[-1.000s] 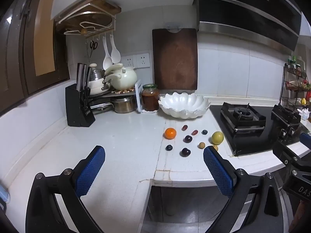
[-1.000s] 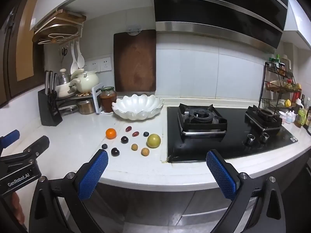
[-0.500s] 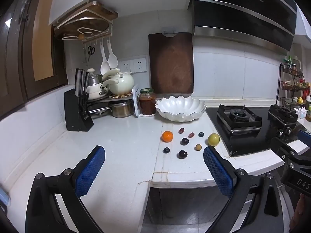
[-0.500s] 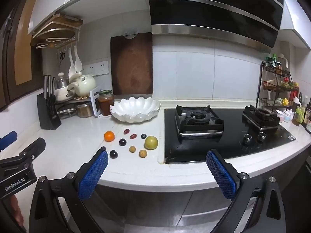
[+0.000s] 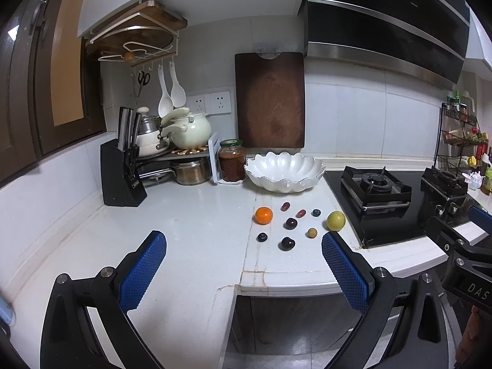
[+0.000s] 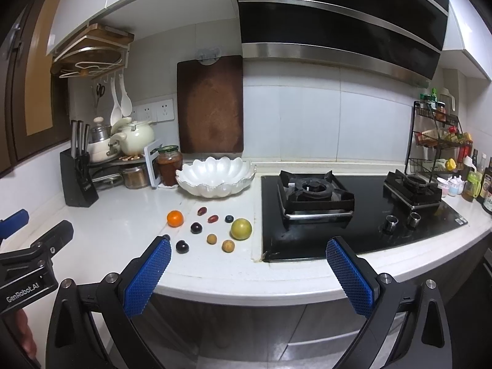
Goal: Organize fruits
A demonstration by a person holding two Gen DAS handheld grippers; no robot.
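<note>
left tongs (image 5: 243,272) wide open, empty | right tongs (image 6: 249,273) same | both views pulled back since 1 s ago | fruits (image 6: 209,227) loose on desk (image 6: 123,233), scalloped bowl (image 6: 215,176) empty | nothing started

1. The table (image 6: 101,240) looks like smooth white stone with a soft sheen.
2. The scalloped bowl (image 6: 215,178) is glossy, pearly white.
3. The cutting board (image 6: 210,104) is dark wood, matt and worn paler in the middle.
4. The hob (image 6: 369,230) is glossy black glass; its burner grates (image 6: 315,195) are matt black metal.
5. The range hood (image 6: 338,30) combines glossy black panels with brushed metal strips.
6. Each hand-held gripper has matt black plastic arms and finger pads (image 6: 147,279) of blue, finely dimpled rubber.
</note>
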